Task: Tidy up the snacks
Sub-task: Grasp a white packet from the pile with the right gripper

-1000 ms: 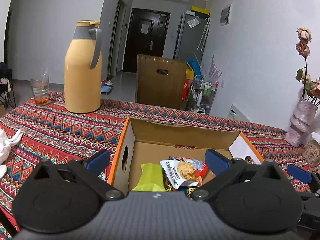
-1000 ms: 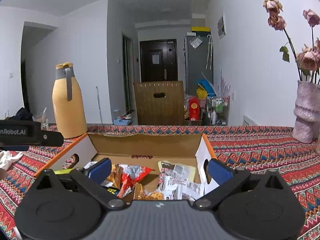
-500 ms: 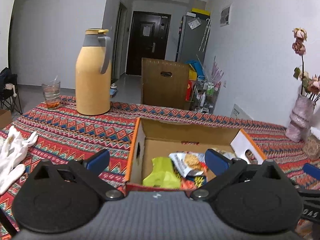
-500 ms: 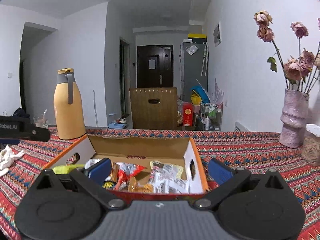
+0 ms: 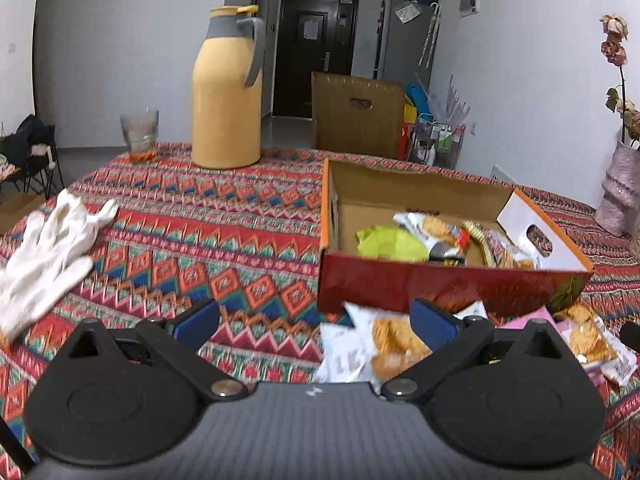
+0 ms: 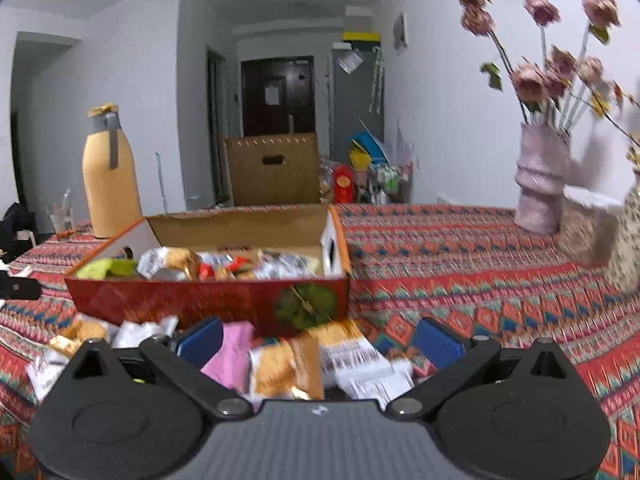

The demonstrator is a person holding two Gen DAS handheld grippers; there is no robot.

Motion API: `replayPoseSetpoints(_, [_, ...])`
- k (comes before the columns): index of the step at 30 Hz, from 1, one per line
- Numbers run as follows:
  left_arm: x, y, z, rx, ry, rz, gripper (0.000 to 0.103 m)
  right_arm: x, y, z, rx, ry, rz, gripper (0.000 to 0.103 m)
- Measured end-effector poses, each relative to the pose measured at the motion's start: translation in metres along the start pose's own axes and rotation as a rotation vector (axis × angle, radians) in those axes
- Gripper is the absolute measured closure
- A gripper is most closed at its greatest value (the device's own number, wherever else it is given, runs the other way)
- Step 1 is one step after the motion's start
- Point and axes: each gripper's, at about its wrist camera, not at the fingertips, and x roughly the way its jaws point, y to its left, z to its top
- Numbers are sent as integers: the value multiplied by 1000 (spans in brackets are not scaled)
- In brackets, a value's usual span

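Observation:
An open cardboard box (image 5: pixel 440 280) with a red front wall sits on the patterned tablecloth and holds several snack packets, among them a green one (image 5: pixel 390 243). The box also shows in the right wrist view (image 6: pixel 208 300). More snack packets lie loose on the cloth in front of it: a white biscuit packet (image 5: pixel 368 352), a pink packet (image 6: pixel 232 356) and an orange-and-white packet (image 6: pixel 320 360). My left gripper (image 5: pixel 316 322) is open and empty above the loose packets. My right gripper (image 6: pixel 318 338) is open and empty above the pink and orange packets.
A tall yellow thermos (image 5: pixel 228 88) and a glass (image 5: pixel 140 134) stand at the back left. White gloves (image 5: pixel 48 256) lie at the left. A pink vase with dried roses (image 6: pixel 540 184) and jars (image 6: pixel 588 228) stand at the right.
Both grippers have pulled back from over the box toward the near table edge. The box's front wall and the loose packets before it have come into view.

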Motion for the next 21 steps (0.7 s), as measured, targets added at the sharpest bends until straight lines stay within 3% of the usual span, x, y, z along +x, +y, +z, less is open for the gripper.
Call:
replayPoseSetpoints(10, [8,-3,-26,1,20,-10,0,4,-13,-20,40,59,-43,0])
replayPoseSetpoints(21, [14,-2,-31,-7,31,-41,0,3,-13,-21,30,-11,-33,0])
